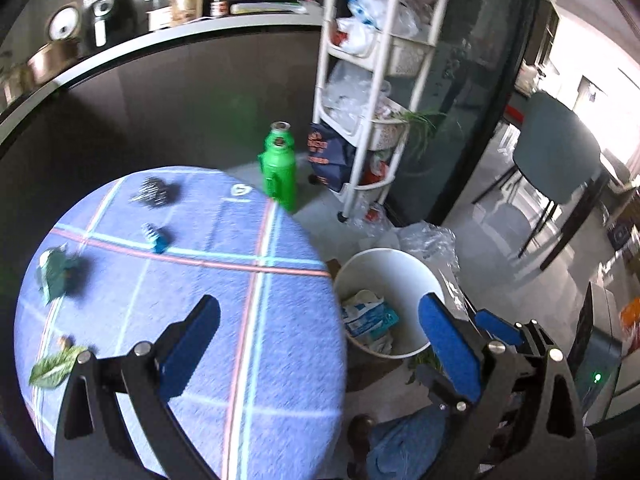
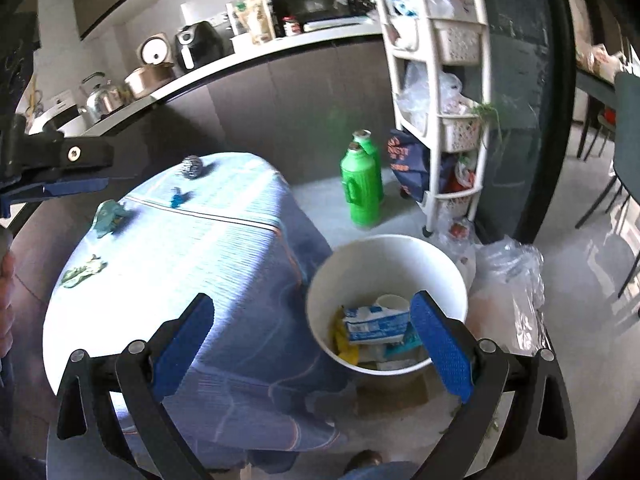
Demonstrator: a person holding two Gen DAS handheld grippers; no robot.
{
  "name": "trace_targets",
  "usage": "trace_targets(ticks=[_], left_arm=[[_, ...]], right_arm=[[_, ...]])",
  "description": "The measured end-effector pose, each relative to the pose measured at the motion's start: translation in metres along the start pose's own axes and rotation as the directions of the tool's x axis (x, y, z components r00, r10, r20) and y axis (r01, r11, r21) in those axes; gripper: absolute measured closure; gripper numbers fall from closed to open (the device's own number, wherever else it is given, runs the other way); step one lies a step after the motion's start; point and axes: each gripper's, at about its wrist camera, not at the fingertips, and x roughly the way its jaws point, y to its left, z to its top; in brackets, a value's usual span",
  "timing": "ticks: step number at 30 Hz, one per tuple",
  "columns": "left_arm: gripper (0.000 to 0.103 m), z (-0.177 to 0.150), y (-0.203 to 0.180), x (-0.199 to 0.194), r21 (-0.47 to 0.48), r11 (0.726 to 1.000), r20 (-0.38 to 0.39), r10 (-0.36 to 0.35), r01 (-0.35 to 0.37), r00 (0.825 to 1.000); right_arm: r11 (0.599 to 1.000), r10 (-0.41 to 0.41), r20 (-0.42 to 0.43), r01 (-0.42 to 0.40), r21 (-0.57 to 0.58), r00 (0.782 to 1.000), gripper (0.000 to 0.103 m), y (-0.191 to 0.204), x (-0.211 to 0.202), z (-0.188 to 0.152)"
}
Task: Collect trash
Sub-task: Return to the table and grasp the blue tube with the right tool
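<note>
Landmark: white bin [image 2: 386, 276] on the floor, just right of the round counter [image 1: 200, 280] with its blue checked cloth. Left of the bin, on the counter, trash lies scattered: a green leaf [image 1: 54, 368] at the near left edge, a crumpled green wrapper [image 1: 58, 270] further back, a small blue scrap [image 1: 156, 236] toward the middle, and a dark crumpled foil ball [image 1: 154, 192] at the far side. Left tongs [image 1: 320, 328] wide open, nothing held; one blue pad over the cloth, the other over the bin's near rim. Right tongs [image 2: 312, 328] likewise wide open and empty, one pad over the cloth's draped edge, the other over the bin mouth. Inside the bin: a blue-and-white carton [image 2: 376, 324], a white paper cup [image 2: 392, 302], a yellow wrapper [image 2: 344, 342]. Behind the bin stands a green flask [image 2: 360, 188]. Behind and right of the bin, a white shelf trolley [image 2: 440, 92] stuffed with plastic bags. Right of the bin, clear plastic bags [image 2: 508, 276] lie on the floor.
</note>
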Motion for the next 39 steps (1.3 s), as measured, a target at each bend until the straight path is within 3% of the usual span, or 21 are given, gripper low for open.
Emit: trace_targets(ticks=[6,12,22,28,34,39], left_arm=[[0.004,-0.021,0.036,-0.027,-0.072,0.997,0.015,0.030,-0.029,0.999],[0.004,-0.054,0.097,-0.045,-0.187,0.979,0.001,0.084,-0.082,0.996],[0.004,-0.108,0.221,-0.071,-0.400,0.896,-0.028,0.196,-0.191,0.980],[0.004,-0.135,0.271,-0.080,-0.471,0.855,-0.039,0.223,-0.215,0.974],[0.004,-0.146,0.298,-0.077,-0.470,0.856,-0.047,0.219,-0.215,0.975],[0.008,-0.136,0.309,-0.067,-0.428,0.883,-0.034,0.198,-0.193,0.980]], right_arm=[[0.997,0.029,0.010,-0.029,-0.066,1.000,0.009,0.032,-0.008,0.008],[0.991,0.101,0.019,-0.099,-0.092,0.995,0.008,0.063,-0.006,0.016],[0.964,0.159,-0.079,-0.172,-0.203,0.984,0.008,0.135,0.030,0.037],[0.941,0.225,-0.124,-0.248,-0.228,0.967,0.008,0.176,0.057,0.050],[0.920,0.234,-0.169,-0.275,-0.280,0.957,0.009,0.209,0.090,0.058],[0.906,0.246,-0.197,-0.297,-0.301,0.949,0.010,0.229,0.115,0.067]])
